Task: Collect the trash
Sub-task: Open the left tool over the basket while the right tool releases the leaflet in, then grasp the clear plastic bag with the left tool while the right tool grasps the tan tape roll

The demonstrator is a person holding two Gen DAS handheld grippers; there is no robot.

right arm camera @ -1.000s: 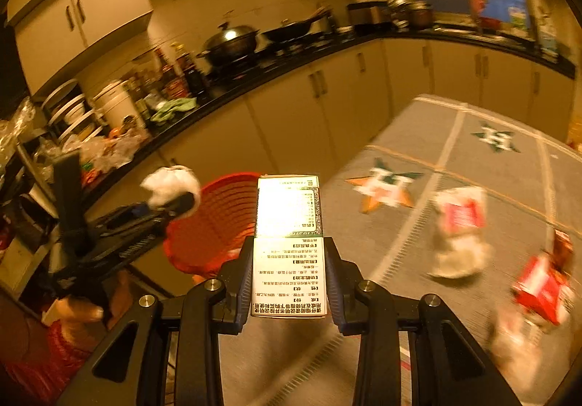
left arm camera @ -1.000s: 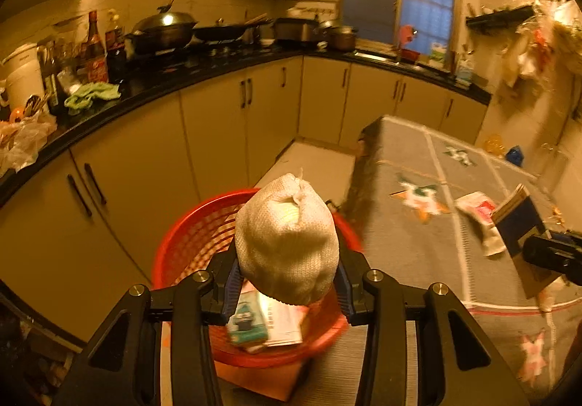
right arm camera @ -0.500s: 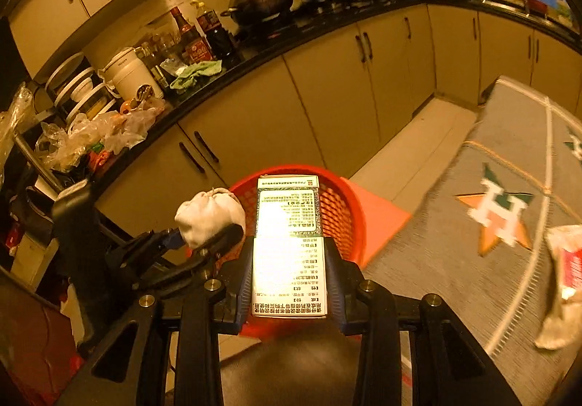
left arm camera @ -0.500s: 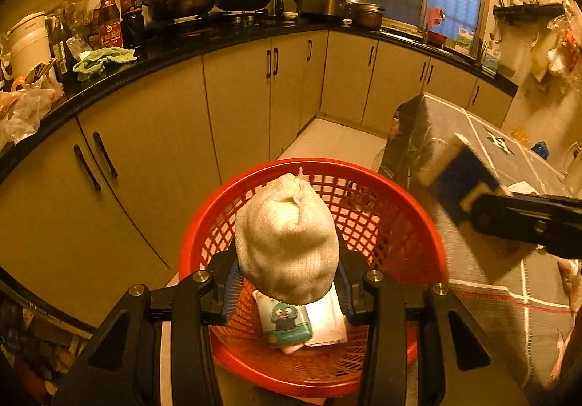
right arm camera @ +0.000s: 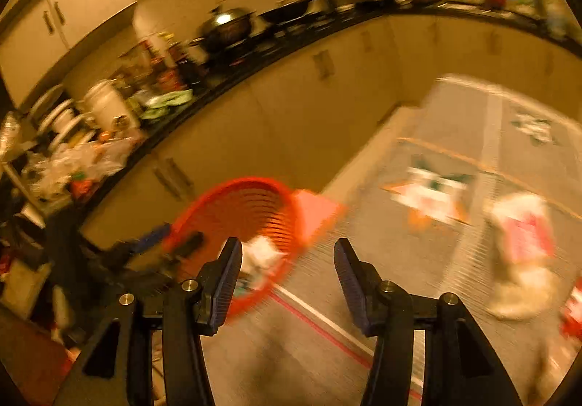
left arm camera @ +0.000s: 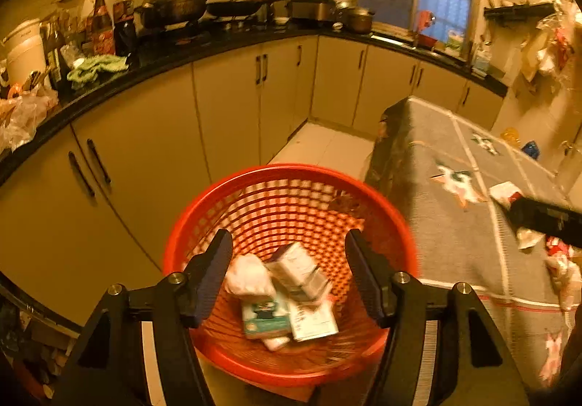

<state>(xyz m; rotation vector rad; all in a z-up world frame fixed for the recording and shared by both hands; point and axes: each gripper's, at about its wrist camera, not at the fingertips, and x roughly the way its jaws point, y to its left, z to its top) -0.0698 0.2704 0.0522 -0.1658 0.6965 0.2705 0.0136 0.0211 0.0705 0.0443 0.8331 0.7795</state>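
The left tool [left arm camera: 289, 271], at the bottom centre of its frame, has its jaws opening and nothing between them. Directly beyond it stands a red basket [left arm camera: 291, 184], where a white bundle [left arm camera: 247, 277], a carton [left arm camera: 298, 269] and a small box [left arm camera: 265, 318] lie in a heap. The right tool [right arm camera: 287, 269], at the bottom centre of its blurred frame, is also opening and empty, over a grey cloth-covered desk [right arm camera: 363, 260]. A red-and-white wrapper [right arm camera: 523, 235] lies on the desk at right.
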